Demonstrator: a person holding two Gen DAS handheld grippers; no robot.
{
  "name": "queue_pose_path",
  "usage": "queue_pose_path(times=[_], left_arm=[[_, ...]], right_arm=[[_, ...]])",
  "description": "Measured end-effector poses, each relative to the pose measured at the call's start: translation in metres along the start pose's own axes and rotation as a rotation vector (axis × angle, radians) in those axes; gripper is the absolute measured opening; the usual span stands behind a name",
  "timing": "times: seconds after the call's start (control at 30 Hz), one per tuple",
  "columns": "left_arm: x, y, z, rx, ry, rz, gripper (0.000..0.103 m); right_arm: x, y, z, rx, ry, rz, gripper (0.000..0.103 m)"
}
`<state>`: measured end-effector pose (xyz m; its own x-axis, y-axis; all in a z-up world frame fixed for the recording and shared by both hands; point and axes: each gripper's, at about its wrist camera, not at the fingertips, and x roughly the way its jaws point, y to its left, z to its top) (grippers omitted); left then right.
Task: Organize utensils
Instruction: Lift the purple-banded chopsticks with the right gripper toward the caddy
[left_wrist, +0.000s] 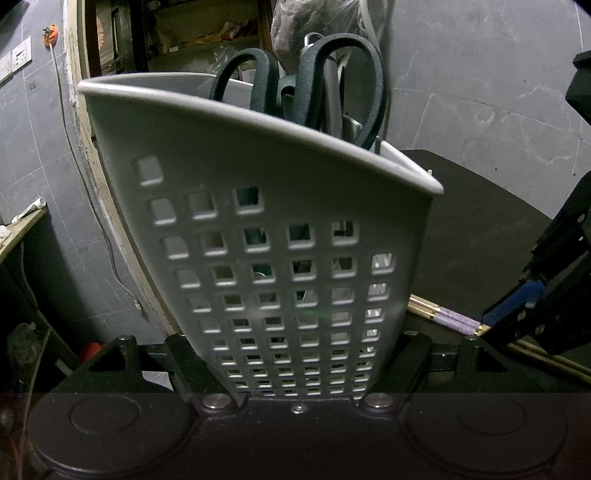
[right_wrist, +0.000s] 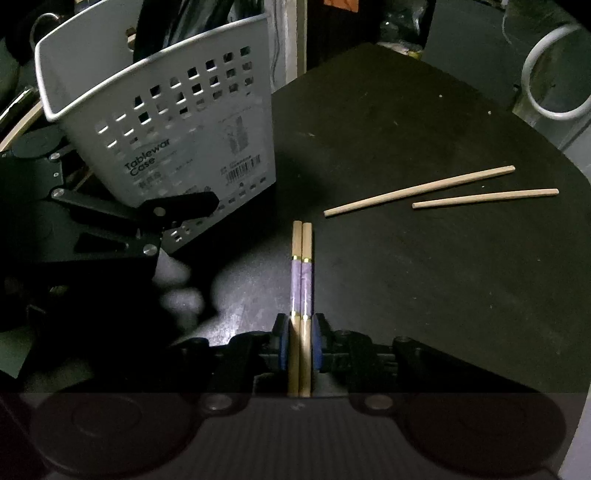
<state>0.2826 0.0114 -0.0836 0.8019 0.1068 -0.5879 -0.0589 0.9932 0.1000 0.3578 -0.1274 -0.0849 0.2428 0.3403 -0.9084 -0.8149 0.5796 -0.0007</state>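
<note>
A white perforated tableware case (left_wrist: 280, 206) stands tilted, and my left gripper (left_wrist: 295, 354) is shut on its lower walls. Black-handled scissors (left_wrist: 332, 85) and other utensils stick out of its top. In the right wrist view the case (right_wrist: 177, 122) leans at the upper left with the left gripper's dark fingers (right_wrist: 173, 206) against it. A pair of purple-banded chopsticks (right_wrist: 302, 280) lies side by side on the black table (right_wrist: 406, 295). My right gripper (right_wrist: 301, 332) is shut on their near ends, with a blue pad against each side. The same chopsticks (left_wrist: 450, 319) show beside the case.
Two plain wooden chopsticks (right_wrist: 417, 190) (right_wrist: 484, 197) lie loose on the table to the right. A metal ring (right_wrist: 554, 74) stands off the far right edge. Shelves and a tiled wall (left_wrist: 480, 92) are behind the case.
</note>
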Motion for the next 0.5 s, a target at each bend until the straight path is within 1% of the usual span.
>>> queue_pose_path(times=[0.03, 0.07, 0.1, 0.2, 0.3, 0.33, 0.37, 0.5], left_arm=[[-0.0001, 0.0004, -0.0002, 0.0, 0.0, -0.001, 0.077], [-0.0005, 0.0007, -0.0006, 0.0, 0.0, -0.001, 0.077], [-0.0005, 0.0011, -0.0009, 0.0, -0.001, -0.002, 0.077], [-0.0005, 0.0023, -0.001, -0.004, -0.002, -0.003, 0.077], [-0.0004, 0.0037, -0.0007, -0.007, -0.001, -0.005, 0.077], [-0.0003, 0.0038, -0.0006, -0.007, -0.001, -0.005, 0.077], [-0.0002, 0.0038, -0.0006, -0.008, -0.001, -0.005, 0.077], [0.0002, 0.0042, -0.001, -0.011, -0.002, -0.005, 0.077]], right_arm=[[-0.0006, -0.0005, 0.0008, -0.003, 0.005, 0.014, 0.028], [-0.0004, 0.0006, 0.0015, -0.012, 0.011, 0.021, 0.031], [-0.0003, 0.0026, 0.0014, -0.026, 0.014, 0.016, 0.033], [0.0006, 0.005, 0.0018, -0.042, 0.022, 0.009, 0.033], [0.0012, 0.0041, 0.0035, -0.059, 0.029, 0.012, 0.031], [0.0016, 0.0048, 0.003, -0.066, 0.03, 0.016, 0.025], [-0.0007, 0.0022, 0.0022, -0.069, 0.033, 0.025, 0.014], [0.0004, -0.0009, 0.0008, -0.086, 0.048, 0.04, 0.013]])
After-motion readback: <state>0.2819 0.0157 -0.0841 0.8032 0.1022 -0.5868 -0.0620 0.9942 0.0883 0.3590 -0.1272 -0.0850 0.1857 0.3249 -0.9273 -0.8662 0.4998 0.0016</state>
